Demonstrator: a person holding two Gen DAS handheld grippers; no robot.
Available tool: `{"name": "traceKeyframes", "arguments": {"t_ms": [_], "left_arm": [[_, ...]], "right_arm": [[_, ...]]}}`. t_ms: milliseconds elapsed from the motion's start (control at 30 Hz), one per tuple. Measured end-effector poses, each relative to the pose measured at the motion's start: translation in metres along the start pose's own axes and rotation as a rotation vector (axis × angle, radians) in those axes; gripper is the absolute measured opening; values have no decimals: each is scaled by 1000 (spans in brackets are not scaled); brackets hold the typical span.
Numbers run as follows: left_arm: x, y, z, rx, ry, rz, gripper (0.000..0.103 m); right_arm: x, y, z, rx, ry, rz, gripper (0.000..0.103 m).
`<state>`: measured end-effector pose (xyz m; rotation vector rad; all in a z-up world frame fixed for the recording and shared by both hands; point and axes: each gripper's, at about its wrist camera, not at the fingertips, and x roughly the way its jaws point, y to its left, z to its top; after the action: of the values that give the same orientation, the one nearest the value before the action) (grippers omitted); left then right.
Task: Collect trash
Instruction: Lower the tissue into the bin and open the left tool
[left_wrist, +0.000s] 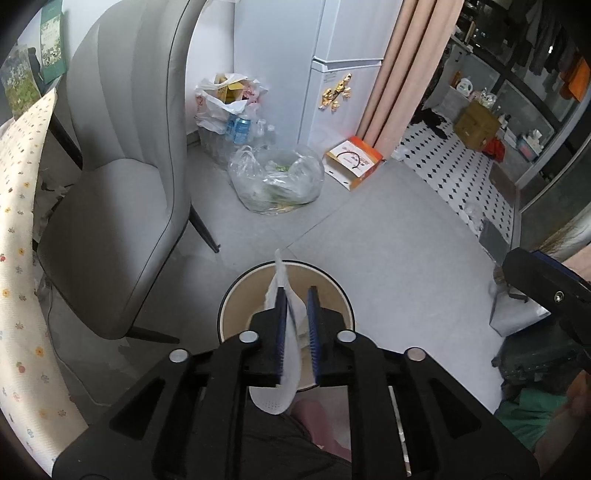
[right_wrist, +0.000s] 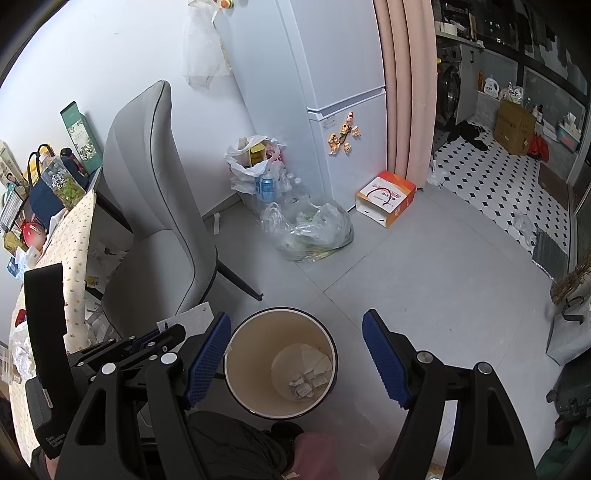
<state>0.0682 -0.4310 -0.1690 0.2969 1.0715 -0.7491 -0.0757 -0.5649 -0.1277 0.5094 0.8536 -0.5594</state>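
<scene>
A round cream waste bin (left_wrist: 236, 299) with a dark rim stands on the grey floor right under both grippers. My left gripper (left_wrist: 297, 291) hangs over its mouth with a white perforated tissue (left_wrist: 291, 369) between its blue pads. The jaws stand a little apart; the tissue lies against the left pad and a narrow gap shows by the right one. My right gripper (right_wrist: 295, 317) is open wide above the bin (right_wrist: 251, 350), nothing between its fingers. Crumpled paper scraps (right_wrist: 306, 384) lie at the bin's bottom.
A grey chair (right_wrist: 155, 221) stands left of the bin, beside a table with a flowered cloth (right_wrist: 74, 236). By the white fridge (right_wrist: 332, 92) lie a clear bag of rubbish (right_wrist: 310, 229), white bags with bottles (right_wrist: 258, 170) and an orange-and-white box (right_wrist: 388, 199). A silver bag (left_wrist: 513, 314) sits right.
</scene>
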Motion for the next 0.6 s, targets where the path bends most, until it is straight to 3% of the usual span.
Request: {"name": "traceKeyframes", "arguments": {"t_ms": [333,400,467,600], "left_arm": [[-3,-1,1,-7,1,-66,13],[-6,3,3,-20,-6,-92,36],[-9,3,2,-20,-20,-96,43],[-5,2,1,-13,-4,-107,47]], "right_arm": [[1,-1,1,15,1,-8,73],[1,-2,0,16,-2,-8,73],[0,-2,-1,19,-5,-7,73],[1,-5,-3,24,-1,-2,73]]}}
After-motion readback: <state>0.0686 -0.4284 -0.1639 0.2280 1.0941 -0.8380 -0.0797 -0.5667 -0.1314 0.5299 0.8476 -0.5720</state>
